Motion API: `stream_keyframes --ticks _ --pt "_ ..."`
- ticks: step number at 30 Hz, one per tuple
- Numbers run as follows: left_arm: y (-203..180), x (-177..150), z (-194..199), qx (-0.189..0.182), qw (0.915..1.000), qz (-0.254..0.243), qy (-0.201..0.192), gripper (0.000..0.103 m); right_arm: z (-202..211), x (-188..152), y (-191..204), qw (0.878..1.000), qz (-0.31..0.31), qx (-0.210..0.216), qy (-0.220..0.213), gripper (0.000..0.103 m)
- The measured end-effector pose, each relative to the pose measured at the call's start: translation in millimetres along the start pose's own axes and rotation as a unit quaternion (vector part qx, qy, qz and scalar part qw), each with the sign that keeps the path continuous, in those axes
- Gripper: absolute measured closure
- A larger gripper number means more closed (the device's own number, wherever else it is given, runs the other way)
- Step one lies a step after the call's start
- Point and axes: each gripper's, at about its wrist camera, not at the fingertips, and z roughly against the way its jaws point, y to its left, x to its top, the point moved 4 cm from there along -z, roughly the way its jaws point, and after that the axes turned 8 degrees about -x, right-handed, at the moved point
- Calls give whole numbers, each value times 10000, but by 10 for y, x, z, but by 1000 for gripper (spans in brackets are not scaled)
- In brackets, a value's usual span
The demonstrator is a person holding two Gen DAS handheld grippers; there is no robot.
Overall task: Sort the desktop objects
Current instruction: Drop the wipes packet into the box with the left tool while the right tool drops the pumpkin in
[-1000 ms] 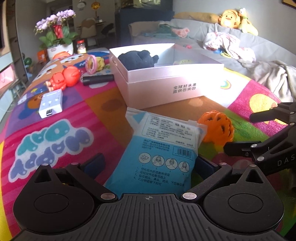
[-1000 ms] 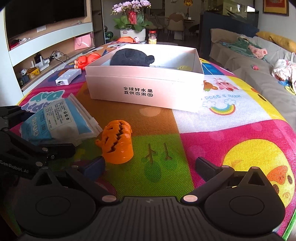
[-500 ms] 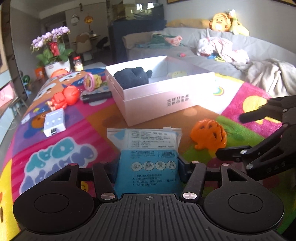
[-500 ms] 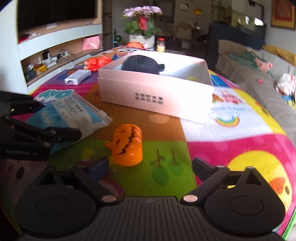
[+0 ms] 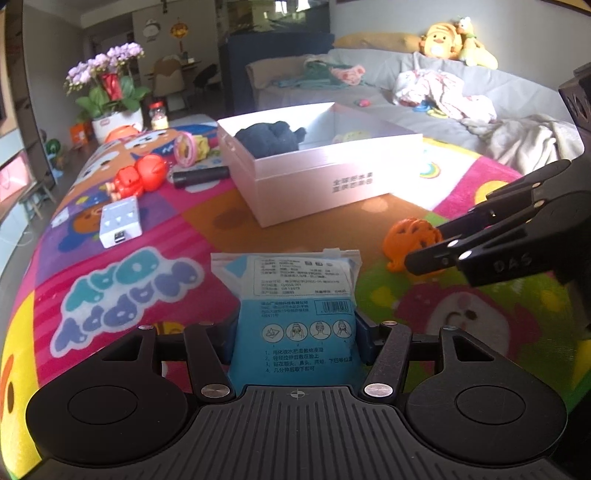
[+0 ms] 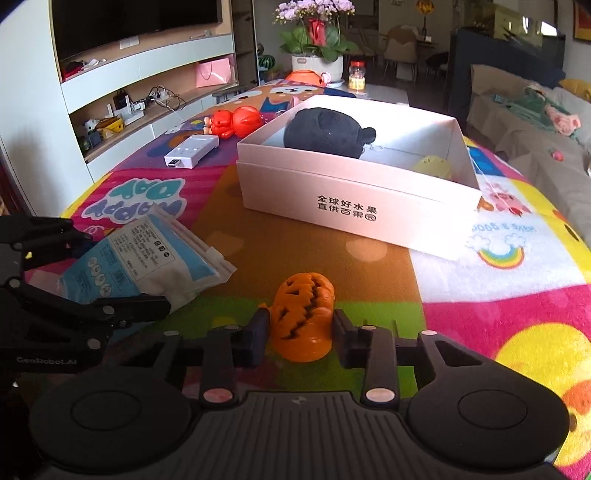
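Left hand-held gripper (image 5: 295, 341) clamps the blue packet (image 5: 295, 314) between its fingers.

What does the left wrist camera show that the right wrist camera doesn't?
Only the left wrist view shows the black tube beside the box, the pink round toy behind it, and the stuffed animals on the sofa.

Only the right wrist view shows the TV and the wall shelves.

Both show the white box, the blue packet in the left tool, the orange pumpkin between the closing right tool's fingers, and the red toy.
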Motion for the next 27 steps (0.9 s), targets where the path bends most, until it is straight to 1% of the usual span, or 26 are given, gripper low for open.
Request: stream_keyframes --ticks 2,5,7,9,11,13,15,16,17,19,20,21,22,24,27 --pt "-99 34 73 -68 9998 -129 -116 42 195 20 -81 9999 -32 4 -139 68" --pt "-217 261 218 -143 9982 -332 -484 42 612 165 -243 9975 -51 -187 -673 68" --pt "-262 534 290 -120 9954 -470 -824 42 881 318 -376 9937 -115 -343 -1061 68" --pt "-295 860 295 -67 9909 -603 -1202 42 1104 499 -516 9877 -173 -535 -1462 68" --pt "-316 1184 200 10 9861 -667 -1520 42 1234 658 -639 9803 -241 -773 -1799 68" --pt "-323 1470 4 31 9837 -607 -1690 41 1275 800 -745 9750 -309 -921 -1996 68" --pt "-327 1697 -256 104 9810 -582 -1849 35 1232 921 -809 9731 -342 -993 -2050 68" --pt "-331 1762 -394 137 9807 -631 -1843 24 1183 979 -834 9731 -359 -1029 -2028 68" --pt "-324 1800 -522 91 9822 -697 -1742 19 1130 1026 -860 9736 -397 -1060 -1982 68" --pt "-279 1762 -637 3 9860 -586 -1559 17 1041 1088 -914 9749 -459 -1097 -1880 68" --pt "-238 1690 -624 -99 9869 -490 -1534 11 997 1113 -935 9756 -462 -1100 -1841 68" --pt "-195 1601 -586 -181 9872 -423 -1529 8 952 1130 -948 9763 -457 -1099 -1809 68" --pt "-142 1496 -529 -184 9874 -373 -1529 7 899 1165 -957 9773 -458 -1091 -1760 68" --pt "-39 1290 -436 -56 9891 -317 -1438 7 778 1258 -966 9800 -508 -989 -1649 68" --pt "233 1043 -350 174 9919 -87 -1257 7 549 1480 -916 9848 -606 -683 -1477 68"
